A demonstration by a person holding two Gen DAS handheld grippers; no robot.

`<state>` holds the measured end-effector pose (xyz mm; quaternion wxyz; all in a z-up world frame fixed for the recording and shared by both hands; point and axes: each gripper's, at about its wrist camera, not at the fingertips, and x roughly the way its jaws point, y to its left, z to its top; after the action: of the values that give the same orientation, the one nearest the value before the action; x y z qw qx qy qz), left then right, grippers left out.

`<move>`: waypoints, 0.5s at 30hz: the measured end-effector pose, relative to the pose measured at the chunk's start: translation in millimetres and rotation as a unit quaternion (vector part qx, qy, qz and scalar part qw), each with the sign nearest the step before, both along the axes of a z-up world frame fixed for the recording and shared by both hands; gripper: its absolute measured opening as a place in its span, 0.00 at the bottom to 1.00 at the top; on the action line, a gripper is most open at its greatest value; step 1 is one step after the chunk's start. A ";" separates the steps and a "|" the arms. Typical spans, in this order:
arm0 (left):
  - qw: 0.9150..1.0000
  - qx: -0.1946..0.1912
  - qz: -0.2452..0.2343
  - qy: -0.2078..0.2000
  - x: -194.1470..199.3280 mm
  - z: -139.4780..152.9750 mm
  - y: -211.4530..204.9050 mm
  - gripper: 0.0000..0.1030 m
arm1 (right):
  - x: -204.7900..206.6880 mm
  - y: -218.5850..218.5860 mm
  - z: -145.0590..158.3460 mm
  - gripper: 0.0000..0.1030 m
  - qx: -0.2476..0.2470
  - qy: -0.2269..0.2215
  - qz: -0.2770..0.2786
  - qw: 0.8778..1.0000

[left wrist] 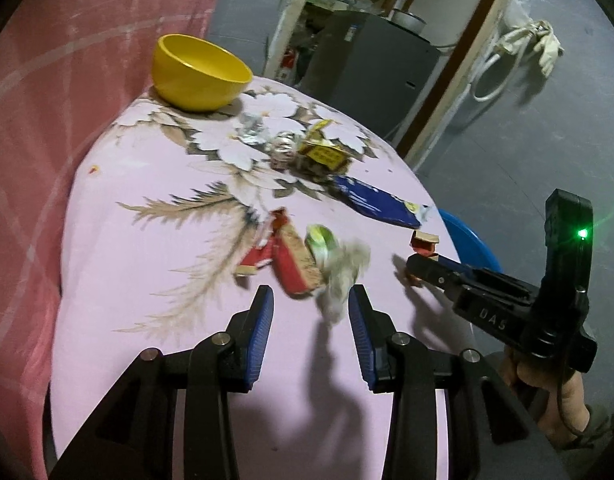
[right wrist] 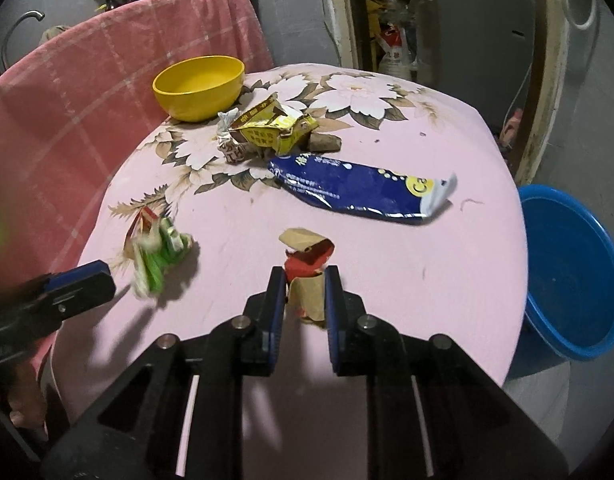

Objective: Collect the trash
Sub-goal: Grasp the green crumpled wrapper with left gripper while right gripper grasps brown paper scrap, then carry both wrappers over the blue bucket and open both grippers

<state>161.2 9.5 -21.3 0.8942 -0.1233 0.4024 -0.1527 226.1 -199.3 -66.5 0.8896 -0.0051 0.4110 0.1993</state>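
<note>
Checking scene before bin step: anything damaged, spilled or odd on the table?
Nothing spilled. The litter is all crushed or torn: blue pouch flattened with its end ripped, yellow carton squashed, red-brown box scrap torn, between the right gripper pads. Green-white wrapper is motion-blurred. Yellow bowl sits upright, intact.

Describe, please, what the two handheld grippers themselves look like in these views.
Both the left gripper and the right gripper are black plastic linkages with silver pivot pins and blue ribbed pads. The right one's body shows embossed lettering, a green light and a black cable.
</note>
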 end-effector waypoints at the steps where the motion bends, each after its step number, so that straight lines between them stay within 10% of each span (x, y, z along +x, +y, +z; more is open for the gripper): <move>1: 1.000 0.000 -0.004 0.001 0.1 -0.4 -3.5 0.33 | -1.9 -1.2 0.6 0.43 -0.002 -0.002 -0.001 1.000; 15: 0.998 0.034 -0.040 0.022 17.0 -20.3 -52.2 0.33 | -24.0 -36.5 7.0 0.43 -0.001 -0.026 -0.025 0.999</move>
<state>178.2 -42.8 -41.7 0.8820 -0.0796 0.4315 -0.1719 202.1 -235.7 -59.5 0.9047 -0.0003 0.3879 0.1762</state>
